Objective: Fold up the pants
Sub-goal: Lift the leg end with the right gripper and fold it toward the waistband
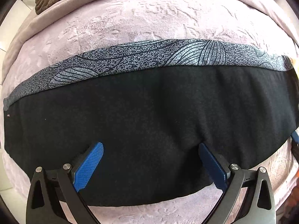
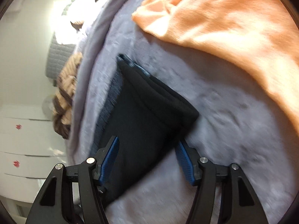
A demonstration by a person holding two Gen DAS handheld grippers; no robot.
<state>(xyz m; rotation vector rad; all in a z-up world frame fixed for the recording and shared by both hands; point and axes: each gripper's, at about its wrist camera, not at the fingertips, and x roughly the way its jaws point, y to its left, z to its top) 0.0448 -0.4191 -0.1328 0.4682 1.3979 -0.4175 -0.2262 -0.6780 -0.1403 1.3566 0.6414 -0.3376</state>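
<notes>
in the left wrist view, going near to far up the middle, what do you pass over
left gripper → black pants → grey patterned band → lilac plush blanket

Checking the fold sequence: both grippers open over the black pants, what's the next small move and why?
Probably close the right gripper on the pants end. Its jaws stand open astride the dark fabric's edge, nothing pinched yet. The left gripper is open too, above the flat mid-section on the lilac blanket, so no fold can begin until an end is gripped.

Left gripper (image 1: 150, 165) fingers spread wide; right gripper (image 2: 147, 159) likewise.
</notes>
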